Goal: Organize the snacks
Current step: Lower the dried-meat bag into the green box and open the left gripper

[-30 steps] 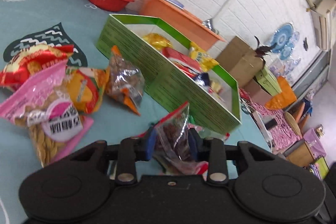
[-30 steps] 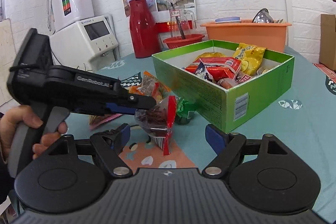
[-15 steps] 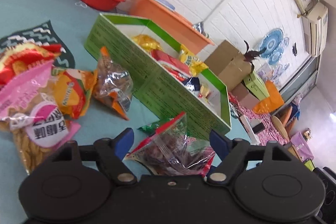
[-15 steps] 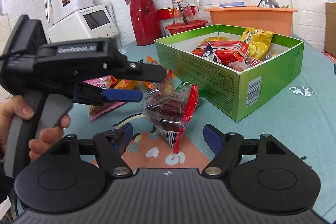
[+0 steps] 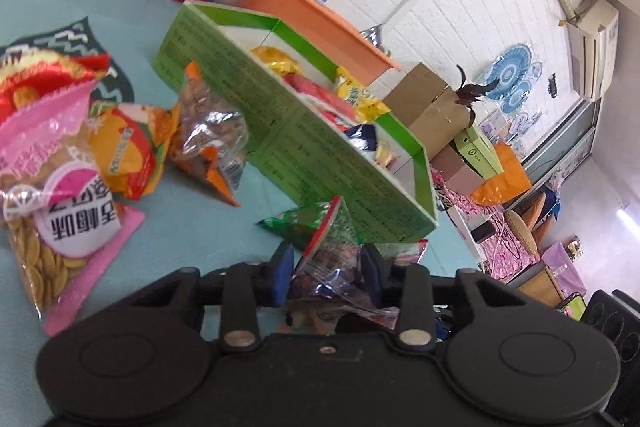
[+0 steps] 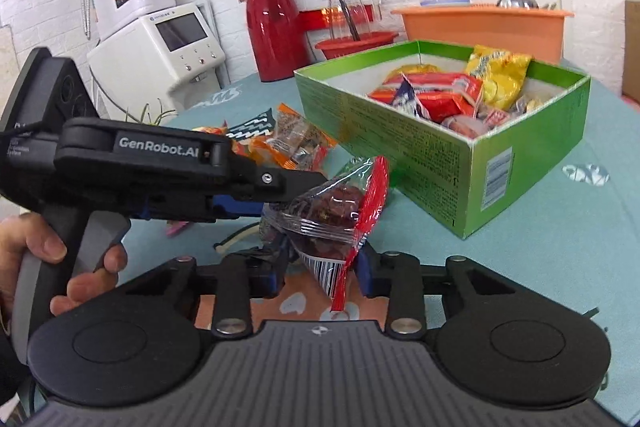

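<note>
A clear snack packet point(image 6: 332, 207) with a red seam and dark brown pieces hangs above the table. My left gripper point(image 6: 288, 193) comes in from the left, shut on the packet's upper part. In the left wrist view the packet point(image 5: 324, 251) sits squeezed between the blue pads of that left gripper point(image 5: 326, 275). My right gripper point(image 6: 320, 275) is below, its jaws closing, with the packet's barcoded lower tip between the pads, which do not clearly press on it. The green box point(image 6: 420, 155) holding several snacks stands just beyond.
Loose snacks lie left of the green box point(image 5: 320, 143): a pink biscuit bag point(image 5: 60, 219), an orange packet point(image 5: 120, 155), a clear orange-edged packet point(image 5: 208, 131), a green packet point(image 5: 296, 223). A red flask point(image 6: 272, 27), red basin point(image 6: 356, 43), orange tub point(image 6: 480, 23) and white appliance point(image 6: 160, 43) stand behind.
The left jaws stood wide around the packet half a second ago and have shut on it again. The right jaws have narrowed from wide to close around the packet's lower tip.
</note>
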Demonstrator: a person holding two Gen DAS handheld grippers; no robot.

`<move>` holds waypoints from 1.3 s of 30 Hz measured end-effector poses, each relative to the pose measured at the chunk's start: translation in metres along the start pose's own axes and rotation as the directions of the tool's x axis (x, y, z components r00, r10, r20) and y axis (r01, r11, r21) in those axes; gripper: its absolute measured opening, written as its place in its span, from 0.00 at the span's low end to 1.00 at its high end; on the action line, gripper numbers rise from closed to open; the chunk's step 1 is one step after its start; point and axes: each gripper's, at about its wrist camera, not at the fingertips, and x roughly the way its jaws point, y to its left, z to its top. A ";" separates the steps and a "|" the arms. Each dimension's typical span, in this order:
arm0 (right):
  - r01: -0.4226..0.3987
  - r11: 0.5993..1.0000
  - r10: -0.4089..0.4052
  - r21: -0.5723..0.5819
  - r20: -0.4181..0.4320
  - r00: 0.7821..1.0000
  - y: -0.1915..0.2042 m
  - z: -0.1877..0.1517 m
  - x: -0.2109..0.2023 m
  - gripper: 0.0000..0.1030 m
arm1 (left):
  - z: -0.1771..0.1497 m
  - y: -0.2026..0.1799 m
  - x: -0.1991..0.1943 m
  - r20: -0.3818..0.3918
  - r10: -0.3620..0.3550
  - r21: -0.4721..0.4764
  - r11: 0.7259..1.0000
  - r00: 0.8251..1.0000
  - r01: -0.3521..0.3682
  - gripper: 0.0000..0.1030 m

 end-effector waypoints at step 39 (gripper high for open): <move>-0.002 1.000 -0.001 0.020 0.154 0.988 -0.048 0.117 0.095 0.51 | 0.149 0.016 0.065 0.172 0.070 0.079 0.993 0.983 -0.084 0.58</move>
